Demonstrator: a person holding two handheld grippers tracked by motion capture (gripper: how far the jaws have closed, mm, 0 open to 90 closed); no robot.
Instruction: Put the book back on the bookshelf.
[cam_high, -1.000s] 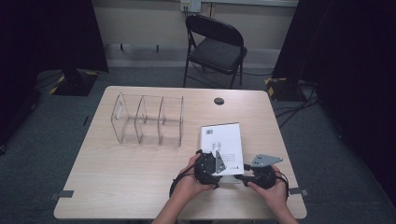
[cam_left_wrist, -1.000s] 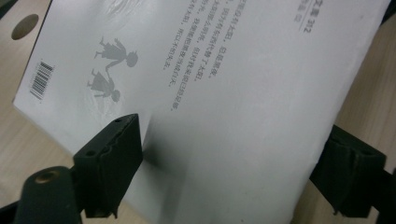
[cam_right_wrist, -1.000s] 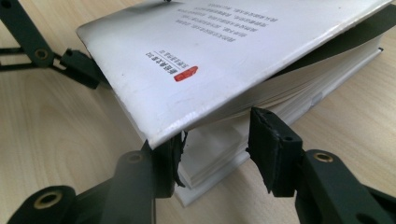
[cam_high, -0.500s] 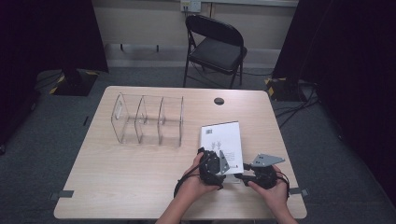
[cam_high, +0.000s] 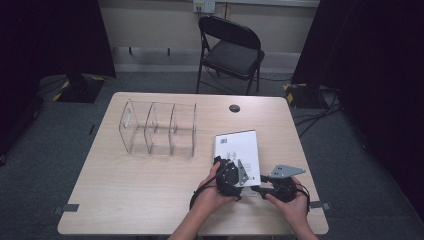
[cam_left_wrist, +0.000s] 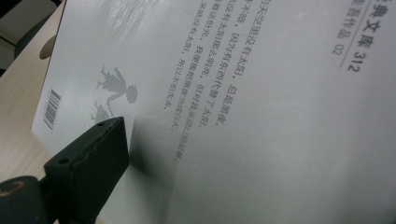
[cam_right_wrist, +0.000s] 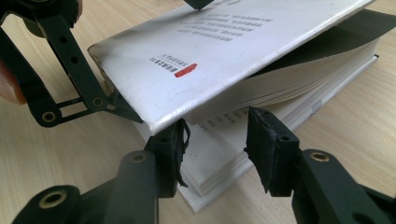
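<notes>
White book (cam_high: 239, 148): lies near the worktop's (cam_high: 125, 190) front right corner, its cover lifted off the pages. Left tool (cam_high: 231, 176): jaws just opened, one jaw over the cover, apparently released. Right tool (cam_right_wrist: 215, 140): jaws apart at the book's near corner, gripping nothing. Clear divider rack (cam_high: 157, 129): back left.

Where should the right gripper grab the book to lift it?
The near corner of the book, from the person's side, coming in level. The cover is raised off the page block there, so one jaw can likely slide under the cover or around the whole corner; elsewhere the book lies flat on the table.
</notes>
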